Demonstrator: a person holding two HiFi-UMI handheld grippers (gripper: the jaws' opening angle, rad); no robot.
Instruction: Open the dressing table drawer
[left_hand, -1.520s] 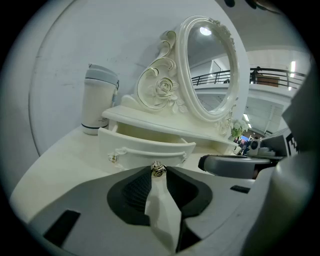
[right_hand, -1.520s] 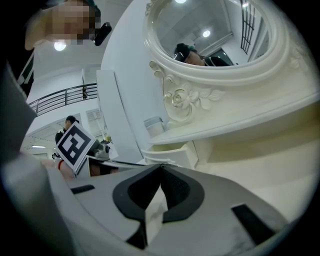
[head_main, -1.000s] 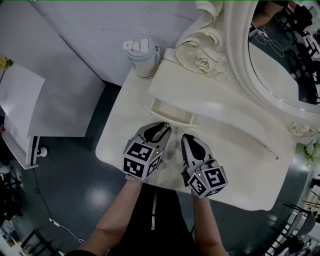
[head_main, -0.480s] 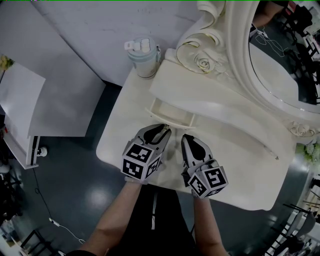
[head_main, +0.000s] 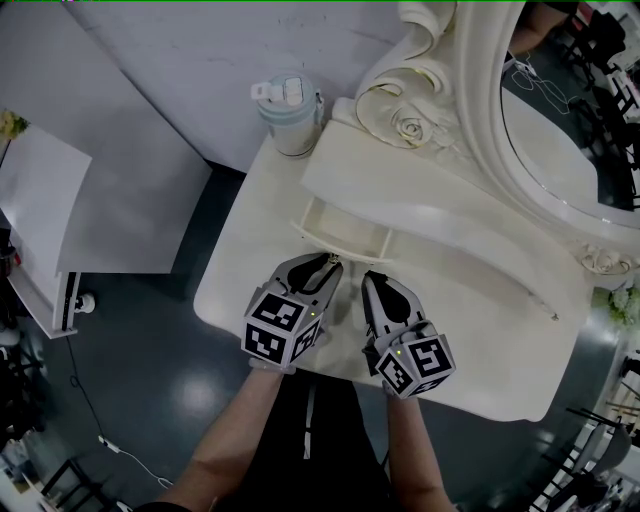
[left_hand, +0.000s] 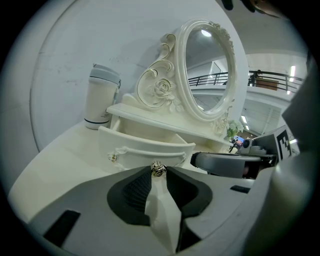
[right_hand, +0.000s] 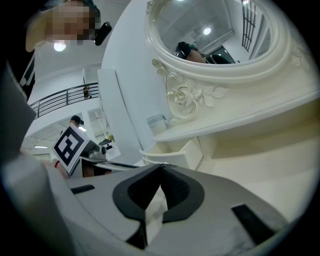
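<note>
Left gripper view: the left gripper (left_hand: 158, 171) has its jaws clamped on the knob (left_hand: 158, 168) of the part-open drawer (left_hand: 142, 150); the right gripper (right_hand: 161, 166) has its jaws together.

One drawer (head_main: 343, 228), one tumbler (head_main: 288, 113), one mirror (head_main: 562, 100)

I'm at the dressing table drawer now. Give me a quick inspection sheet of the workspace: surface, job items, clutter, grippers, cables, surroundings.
Surface: white dressing table top, glossy.
Job's things: drawer part way out; what shows of its inside looks empty.
Clutter: lidded tumbler, upright at the table's back left corner.
Grippers: left gripper shut on the drawer knob; right gripper shut, with nothing in it, beside the left one over the table top.
Cables: one cable on the floor at lower left, apart from the table.
Surroundings: ornate mirror behind the drawer; white board to the left; dark floor.
</note>
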